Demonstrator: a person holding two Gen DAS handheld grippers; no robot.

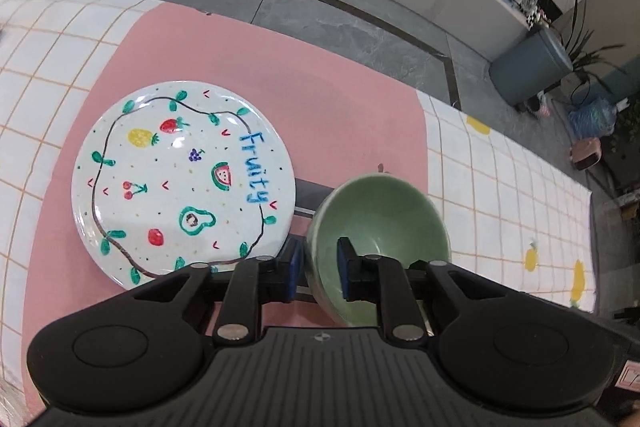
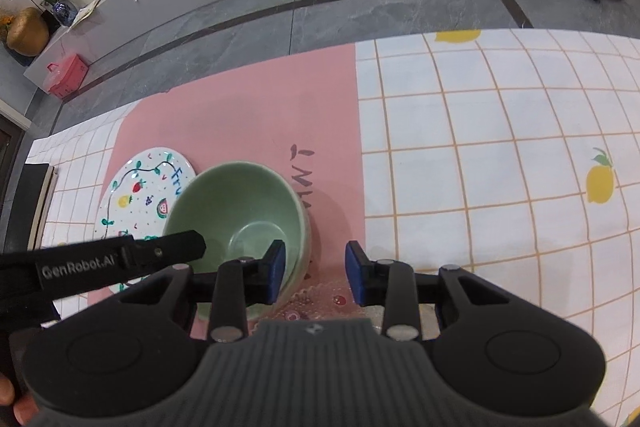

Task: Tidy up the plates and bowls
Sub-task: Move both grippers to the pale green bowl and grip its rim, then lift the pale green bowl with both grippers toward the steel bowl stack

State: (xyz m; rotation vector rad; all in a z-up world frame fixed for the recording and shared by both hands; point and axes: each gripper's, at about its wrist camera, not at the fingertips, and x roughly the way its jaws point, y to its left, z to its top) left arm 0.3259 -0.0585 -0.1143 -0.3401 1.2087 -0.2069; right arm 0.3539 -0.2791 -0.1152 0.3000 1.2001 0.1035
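A white plate painted with fruit and the word "Fruity" lies flat on a pink mat. Right beside it a green bowl sits tilted. My left gripper is shut on the bowl's near rim, one pad outside the wall and one inside. In the right wrist view the same bowl overlaps the plate, and the left gripper's finger reaches its left rim. My right gripper straddles the bowl's right rim. Its left pad is inside the bowl and its right pad stands clear of the wall, so it is open.
The mat lies on a white checked tablecloth printed with lemons. The table's far edge drops to a grey tiled floor. A glossy patterned surface shows under the right gripper. A person's fingertip is at the lower left.
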